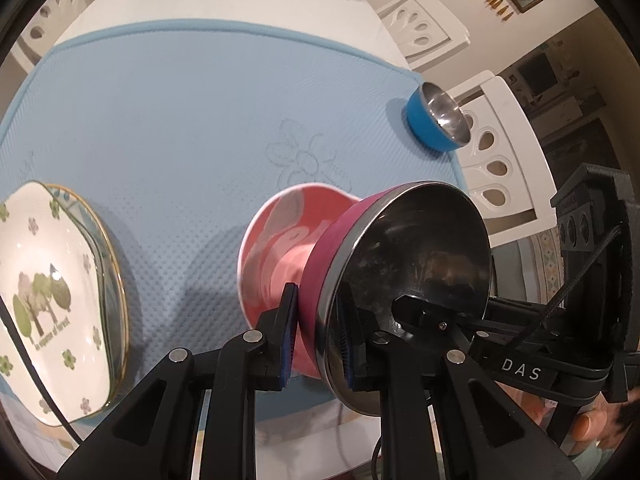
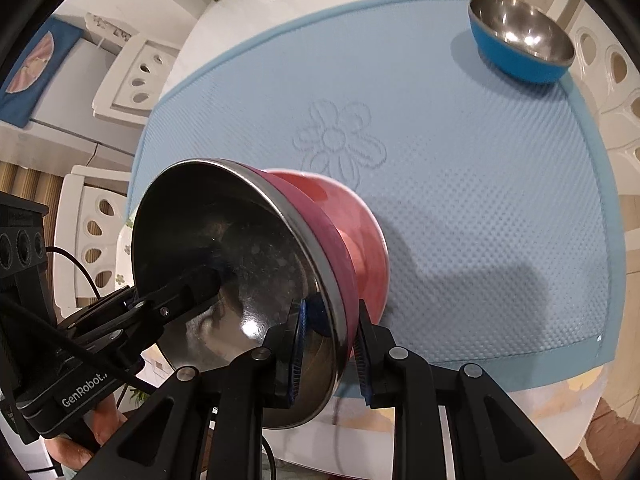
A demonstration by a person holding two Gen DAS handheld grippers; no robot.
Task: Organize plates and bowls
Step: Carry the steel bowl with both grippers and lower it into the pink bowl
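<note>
while tilted, magenta bowl (image 1: 348,236) shows steel lining

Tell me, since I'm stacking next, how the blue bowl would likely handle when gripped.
The blue bowl has a shiny steel lining, so pads may slip on its rim. It looks rigid, not fragile. Its rounded base could rock if nudged.

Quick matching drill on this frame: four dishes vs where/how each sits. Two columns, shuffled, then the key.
Things:
1. magenta steel-lined bowl
2. pink bowl
3. blue steel-lined bowl
4. tree-print plate

States:
A. alone near the mat's far right corner
B. tilted on its side, rim pinched by both claws
C. on a gold-rimmed plate at the mat's left edge
D. on the mat just behind the held bowl

Pairs: 1-B, 2-D, 3-A, 4-C
</note>
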